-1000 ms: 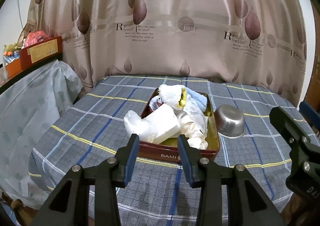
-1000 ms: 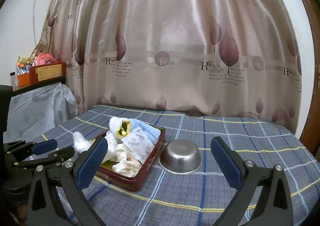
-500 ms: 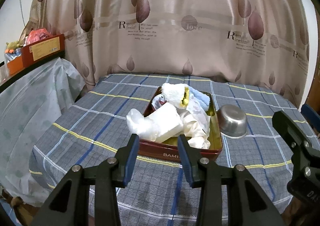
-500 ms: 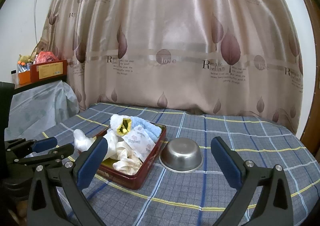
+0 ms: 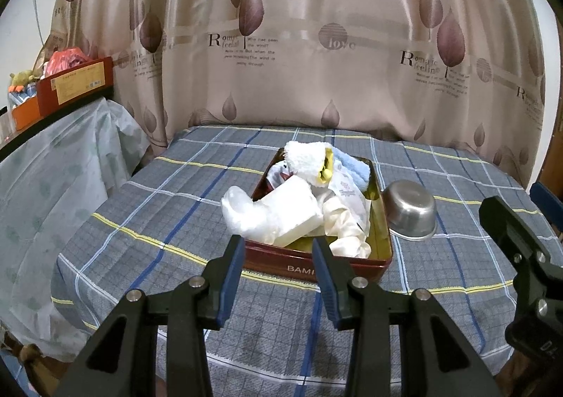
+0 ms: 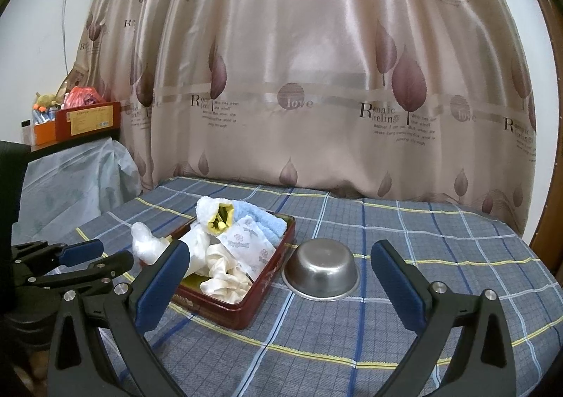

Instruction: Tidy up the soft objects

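Left hand-held gripper (image 5: 278,265) level, low over near table (image 5: 147,214) edge, jaws narrowly apart, empty. Right hand-held gripper (image 6: 281,270) level, jaws wide apart, empty. Soft objects (image 5: 309,200) heaped in red tin (image 5: 337,265) mid-table; steel bowl (image 6: 321,268) inverted just right.

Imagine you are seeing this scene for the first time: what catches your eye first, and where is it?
A red tin heaped with white and pale blue soft things sits mid-table on the checked cloth. A steel bowl lies upside down just to the right of the tin. Behind it all hangs a shiny curtain printed with leaves.
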`<state>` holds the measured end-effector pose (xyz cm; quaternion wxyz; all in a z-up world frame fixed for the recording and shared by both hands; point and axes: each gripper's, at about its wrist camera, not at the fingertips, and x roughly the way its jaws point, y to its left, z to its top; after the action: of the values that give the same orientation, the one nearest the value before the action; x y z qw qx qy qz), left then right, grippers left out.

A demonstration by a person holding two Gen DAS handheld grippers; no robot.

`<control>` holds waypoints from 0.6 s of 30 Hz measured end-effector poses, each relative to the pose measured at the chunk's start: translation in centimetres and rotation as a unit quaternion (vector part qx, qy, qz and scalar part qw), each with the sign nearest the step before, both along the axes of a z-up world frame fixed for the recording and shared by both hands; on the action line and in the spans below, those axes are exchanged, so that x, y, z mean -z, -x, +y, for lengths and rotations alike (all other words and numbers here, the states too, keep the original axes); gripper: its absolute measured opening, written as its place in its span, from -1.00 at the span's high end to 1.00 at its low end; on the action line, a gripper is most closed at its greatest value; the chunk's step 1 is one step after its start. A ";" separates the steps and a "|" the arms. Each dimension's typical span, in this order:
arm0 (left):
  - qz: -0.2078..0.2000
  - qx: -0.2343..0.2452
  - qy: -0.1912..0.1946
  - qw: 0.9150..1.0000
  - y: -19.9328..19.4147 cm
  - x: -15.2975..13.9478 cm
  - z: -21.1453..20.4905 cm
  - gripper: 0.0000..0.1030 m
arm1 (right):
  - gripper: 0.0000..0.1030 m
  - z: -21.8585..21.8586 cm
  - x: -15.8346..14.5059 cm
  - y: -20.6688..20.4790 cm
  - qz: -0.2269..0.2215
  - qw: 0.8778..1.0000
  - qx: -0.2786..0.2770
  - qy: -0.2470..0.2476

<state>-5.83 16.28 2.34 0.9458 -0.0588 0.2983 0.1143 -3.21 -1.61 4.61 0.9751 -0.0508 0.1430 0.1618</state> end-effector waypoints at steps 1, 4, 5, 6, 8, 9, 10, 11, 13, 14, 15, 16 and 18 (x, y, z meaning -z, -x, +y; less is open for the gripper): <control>0.000 0.000 0.000 1.000 0.0 0.0 0.0 0.21 | -0.99 0.0 0.0 0.1 0.000 1.000 0.000 0.000; 0.002 0.001 -0.001 1.000 0.0 0.1 0.0 0.22 | -0.99 0.0 0.1 0.2 0.001 1.000 -0.002 0.000; 0.003 0.002 -0.001 1.000 0.0 0.1 0.0 0.21 | -0.99 0.0 0.1 0.1 0.001 1.000 -0.002 0.000; 0.004 0.003 -0.002 1.000 0.0 0.2 -0.1 0.21 | -0.99 0.0 0.2 0.2 0.002 1.000 -0.003 0.000; 0.006 0.003 -0.003 1.000 -0.1 0.3 -0.2 0.21 | -0.99 0.0 0.4 0.3 0.003 1.000 -0.004 0.000; 0.006 0.004 -0.004 1.000 -0.1 0.3 -0.2 0.21 | -0.99 0.0 0.5 0.3 0.004 1.000 -0.004 0.001; 0.007 0.004 -0.004 1.000 -0.1 0.3 -0.2 0.21 | -0.99 0.1 0.5 0.4 0.004 1.000 -0.004 0.001; 0.007 0.004 -0.005 1.000 -0.1 0.3 -0.3 0.22 | -0.99 0.1 0.5 0.6 0.004 1.000 -0.004 0.000; 0.007 0.005 -0.003 1.000 -0.1 0.3 -0.2 0.21 | -0.99 0.0 0.5 0.4 0.006 1.000 -0.005 0.000; 0.007 0.005 -0.004 1.000 -0.1 0.3 -0.3 0.21 | -0.99 0.0 0.5 0.4 0.005 1.000 -0.004 0.001; 0.007 0.004 -0.004 1.000 -0.1 0.3 -0.3 0.21 | -0.99 0.0 0.5 0.4 0.005 1.000 -0.004 0.001; 0.007 0.004 -0.005 1.000 -0.1 0.3 -0.3 0.21 | -0.99 0.0 0.5 0.6 0.005 1.000 -0.004 0.000; 0.007 0.005 -0.004 1.000 -0.1 0.3 -0.3 0.21 | -0.99 0.1 0.5 0.5 0.006 1.000 -0.005 0.001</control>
<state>-5.75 15.98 2.03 0.9445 -0.0531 0.3045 0.1115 -3.71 -1.56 4.09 0.9733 -0.0512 0.1489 0.1673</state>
